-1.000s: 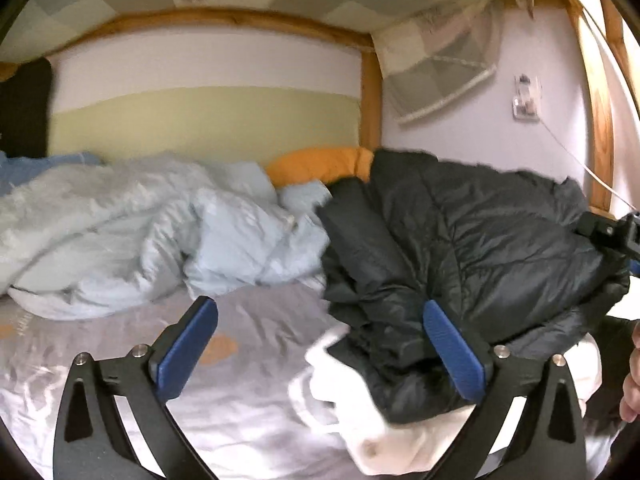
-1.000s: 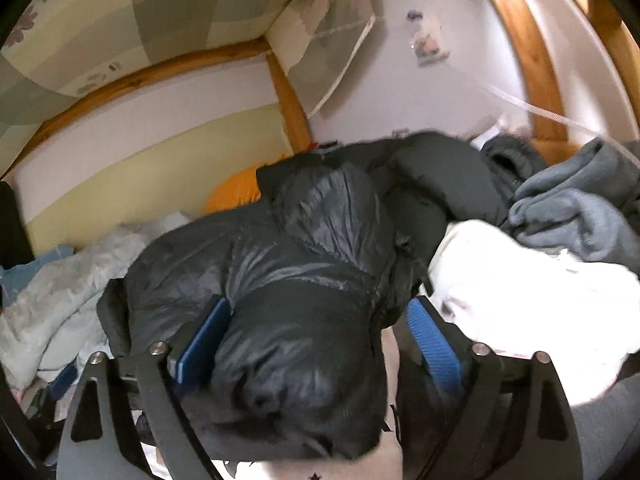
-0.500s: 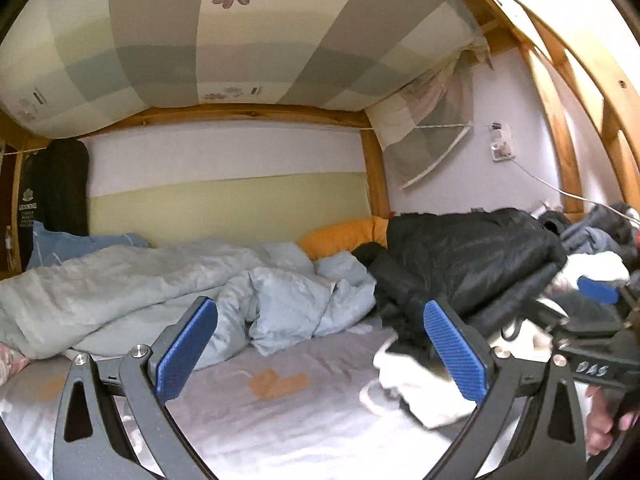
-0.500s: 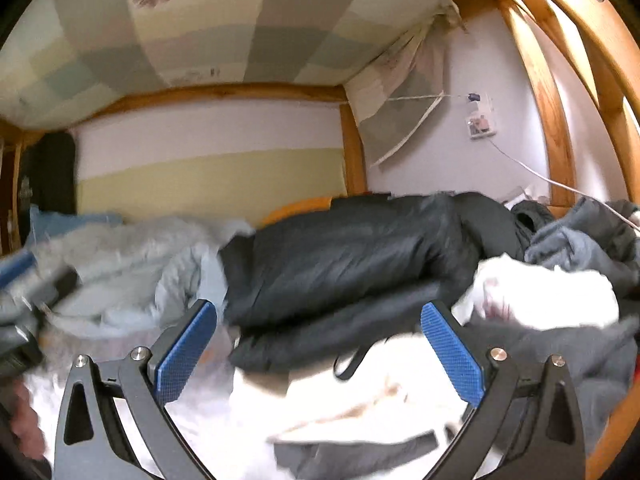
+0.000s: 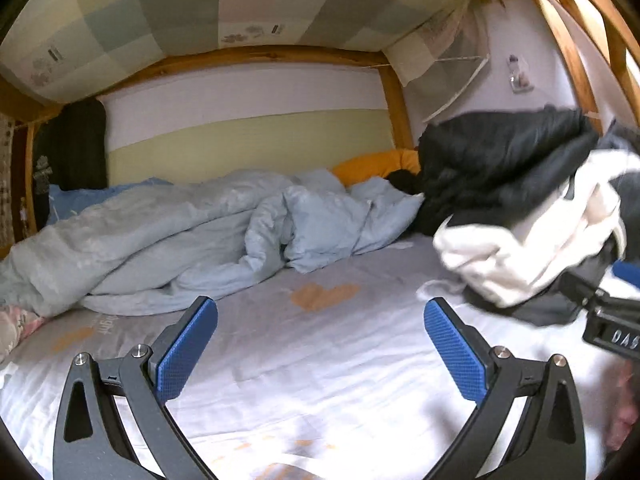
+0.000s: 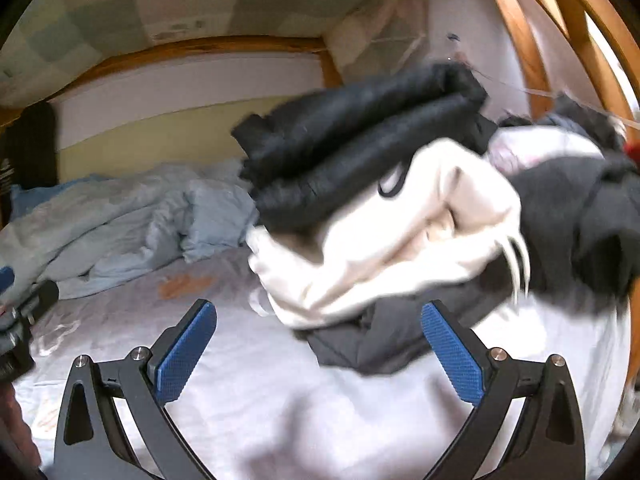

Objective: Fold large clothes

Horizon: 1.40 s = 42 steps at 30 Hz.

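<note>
The black jacket [image 6: 360,136] lies folded on a white garment [image 6: 384,248], blurred, at 1 o'clock on the bed [image 5: 320,344]. Left gripper [image 5: 320,356] and right gripper [image 6: 318,354]: 2 jaws apart, empty. Clothing beyond is cut off.

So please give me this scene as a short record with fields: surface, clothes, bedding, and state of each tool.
surface: bed sheet
clothes: black jacket on top of white garment, dark garment under them
bedding: blue duvet bunched at back, orange pillow behind it
left tool: open, empty
right tool: open, empty
</note>
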Motion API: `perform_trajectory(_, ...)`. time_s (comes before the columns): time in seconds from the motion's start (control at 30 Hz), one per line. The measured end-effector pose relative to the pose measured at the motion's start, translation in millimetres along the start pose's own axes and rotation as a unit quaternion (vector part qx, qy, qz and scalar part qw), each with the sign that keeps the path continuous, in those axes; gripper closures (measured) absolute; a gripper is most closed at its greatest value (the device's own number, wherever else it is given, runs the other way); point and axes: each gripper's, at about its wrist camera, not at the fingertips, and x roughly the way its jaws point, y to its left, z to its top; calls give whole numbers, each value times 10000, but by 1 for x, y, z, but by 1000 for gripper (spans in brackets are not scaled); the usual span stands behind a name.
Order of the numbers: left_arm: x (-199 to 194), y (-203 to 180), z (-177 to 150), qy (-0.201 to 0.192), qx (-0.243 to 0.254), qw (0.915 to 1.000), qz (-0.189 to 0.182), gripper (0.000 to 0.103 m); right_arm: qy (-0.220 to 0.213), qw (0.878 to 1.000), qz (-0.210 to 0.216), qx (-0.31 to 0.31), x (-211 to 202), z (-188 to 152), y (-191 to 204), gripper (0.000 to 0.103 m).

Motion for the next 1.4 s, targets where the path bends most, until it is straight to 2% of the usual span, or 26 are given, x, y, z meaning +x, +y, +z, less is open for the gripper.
perform_trajectory(0.03, 3, -4, -8, -56, 145, 9998, 119, 0, 63, 10000, -37, -35, 5, -4, 3, 0)
perform_trajectory(0.1, 12, -6, -9, 130, 153, 9998, 53, 0, 128, 9997, -33, -202, 12, -7, 11, 0)
perform_trajectory(0.2, 8, -5, -10, 22, 88, 10000, 38, 0, -44, 9995, -92, -283, 10, -9, 18, 0)
perform_trajectory(0.33, 11, -7, -10, 114, 127, 9998, -76, 0, 17, 9988, -157, -456, 15, -10, 25, 0)
perform_trajectory(0.53, 7, 6, -9, 36, -202, 9998, -55, 0, 46, 9991, -147, -385, 15, -6, 22, 0)
perform_trajectory(0.8, 4, -4, -9, -26, 25, 10000, -20, 0, 56, 9990, -184, -407, 13, -7, 23, 0)
perform_trajectory(1.4, 13, 16, -11, 212, -449, 9988, 18, 0, 157, 9988, -181, -423, 20, -7, 22, 0)
